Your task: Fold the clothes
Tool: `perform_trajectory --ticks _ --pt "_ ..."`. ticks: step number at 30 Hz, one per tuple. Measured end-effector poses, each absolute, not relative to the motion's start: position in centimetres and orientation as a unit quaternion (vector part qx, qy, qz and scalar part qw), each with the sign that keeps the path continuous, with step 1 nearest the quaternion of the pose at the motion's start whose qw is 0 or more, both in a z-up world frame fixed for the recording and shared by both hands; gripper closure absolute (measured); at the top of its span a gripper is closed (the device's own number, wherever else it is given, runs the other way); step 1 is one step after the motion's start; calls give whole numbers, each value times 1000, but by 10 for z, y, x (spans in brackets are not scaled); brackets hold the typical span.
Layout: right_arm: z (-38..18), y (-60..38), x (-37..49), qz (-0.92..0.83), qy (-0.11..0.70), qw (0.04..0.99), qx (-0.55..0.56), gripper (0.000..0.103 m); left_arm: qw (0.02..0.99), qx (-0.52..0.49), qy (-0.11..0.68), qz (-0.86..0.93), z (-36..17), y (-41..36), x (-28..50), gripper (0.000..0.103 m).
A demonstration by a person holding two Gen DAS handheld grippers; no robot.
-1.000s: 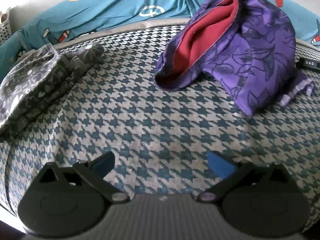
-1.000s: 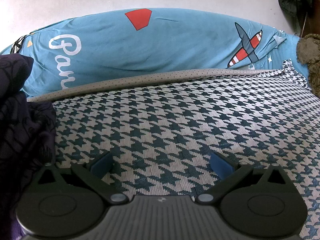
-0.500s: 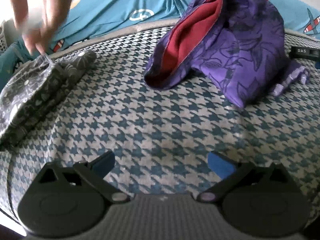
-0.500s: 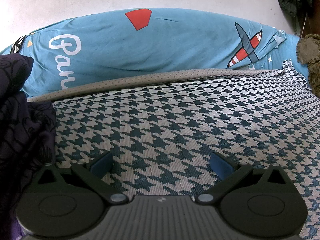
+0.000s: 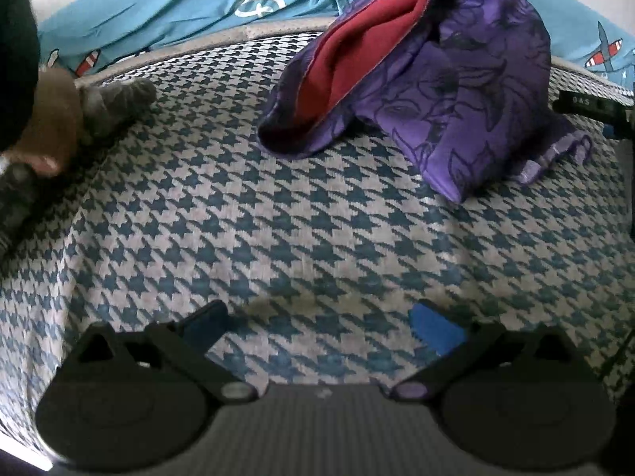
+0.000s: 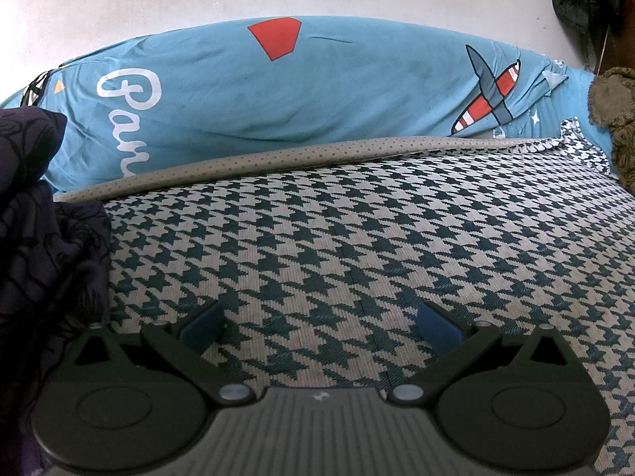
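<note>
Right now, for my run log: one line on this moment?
left gripper open | right gripper open | purple garment unfolded on bed | hand on grey garment

- White cursive letters "Par", cut off below, run down the blue bedsheet (image 6: pixel 317 91), left of its red patch.
- "DAS" in pale letters on a black strap (image 5: pixel 587 104), right of the purple garment (image 5: pixel 456 91).
</note>
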State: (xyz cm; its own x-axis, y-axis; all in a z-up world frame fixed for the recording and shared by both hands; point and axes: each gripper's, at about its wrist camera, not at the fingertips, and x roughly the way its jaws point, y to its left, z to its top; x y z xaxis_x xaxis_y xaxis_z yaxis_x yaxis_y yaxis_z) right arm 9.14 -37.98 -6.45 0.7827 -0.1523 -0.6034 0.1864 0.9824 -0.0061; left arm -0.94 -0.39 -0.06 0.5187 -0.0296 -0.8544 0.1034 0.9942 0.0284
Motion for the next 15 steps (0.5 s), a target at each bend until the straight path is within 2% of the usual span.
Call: perform_trajectory --ticks 15 --pt "-65 -380 91 -90 317 944 26 0 870 -3 493 8 1 3 2 0"
